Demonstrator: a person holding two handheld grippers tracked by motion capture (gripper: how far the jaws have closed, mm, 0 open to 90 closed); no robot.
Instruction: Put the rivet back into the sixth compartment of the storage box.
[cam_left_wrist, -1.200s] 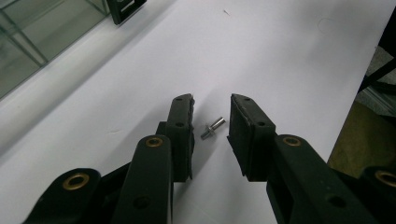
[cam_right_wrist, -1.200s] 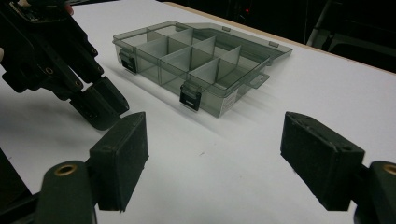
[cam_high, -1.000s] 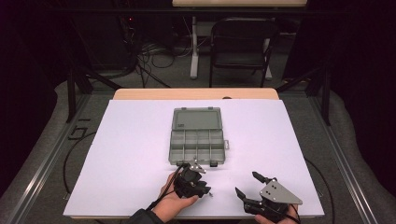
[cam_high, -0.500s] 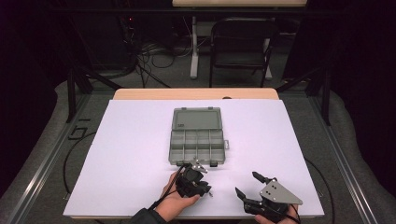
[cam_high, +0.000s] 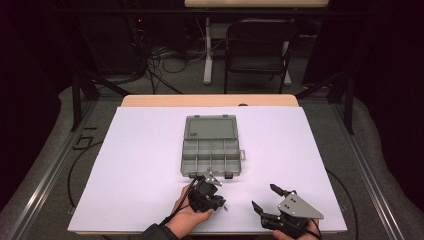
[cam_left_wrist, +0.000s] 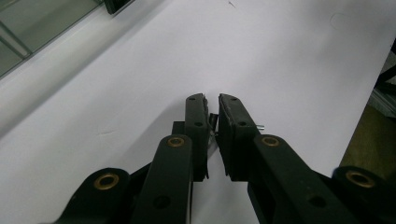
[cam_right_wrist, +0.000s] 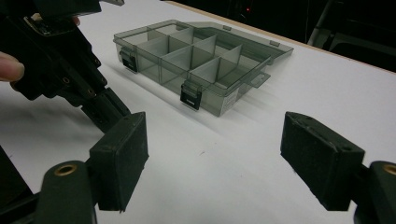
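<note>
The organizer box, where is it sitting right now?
In the high view the open organizer box sits mid-table on the white sheet, just beyond the left hand-held gripper; the right hand-held gripper is nearer the person, to its right.

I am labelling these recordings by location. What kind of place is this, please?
Probably a lab or a recording room. A white table holds a grey compartment box with its lid open. Behind it, cables lie on the floor beside a black chair, and the surroundings are dark.
</note>
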